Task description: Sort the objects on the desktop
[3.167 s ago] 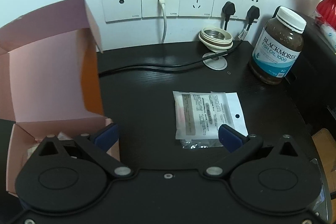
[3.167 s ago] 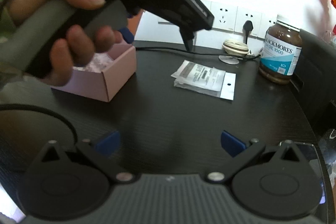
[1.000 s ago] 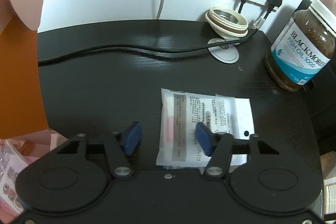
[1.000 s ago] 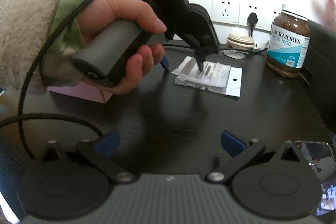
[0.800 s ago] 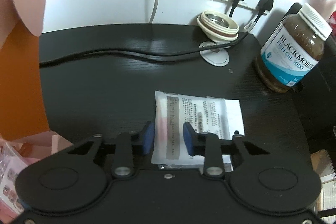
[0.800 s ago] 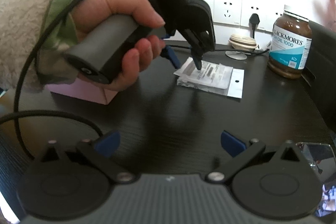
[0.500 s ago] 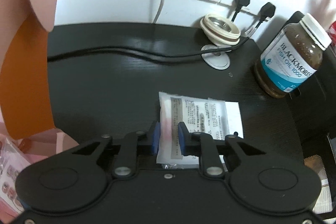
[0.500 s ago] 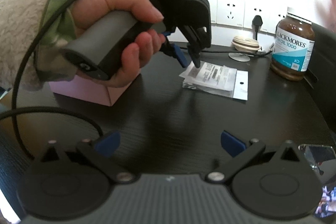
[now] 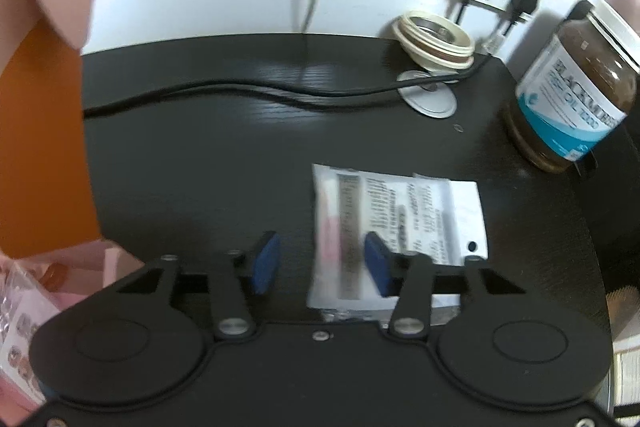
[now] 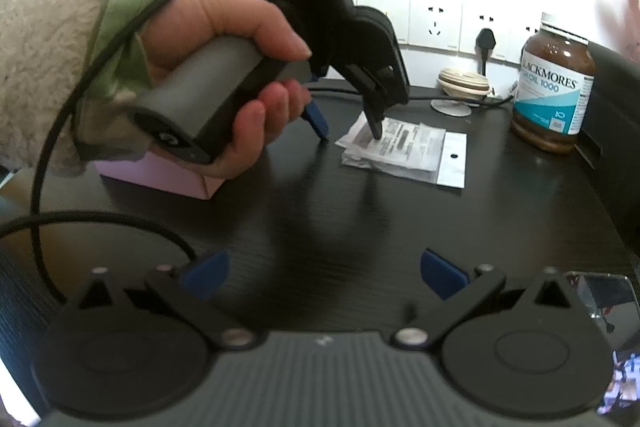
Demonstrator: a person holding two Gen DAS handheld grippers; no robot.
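The sachet packet (image 9: 394, 223), a flat clear sleeve with a printed paper insert and a white hang-hole header, lies on the black worktop (image 9: 208, 163), at about 5 o'clock of the left wrist view, over a second, clearer bag that peeps out at its near edge. It looks light, thin and limp, likely slick on the film, so it should bend and slide rather than resist. A pinch across the near left edge, where the layers are thickest, seems the surest hold.

The left gripper (image 9: 320, 263) has its jaws parted, the right pad resting on the packet's left part and the left pad on bare worktop beside it; nothing is held. The right gripper (image 10: 324, 275) hangs wide open, well apart from it.

At 9 o'clock stands the open pink box (image 9: 44, 267), at 2 o'clock the Blackmores fish oil jar (image 9: 576, 95).
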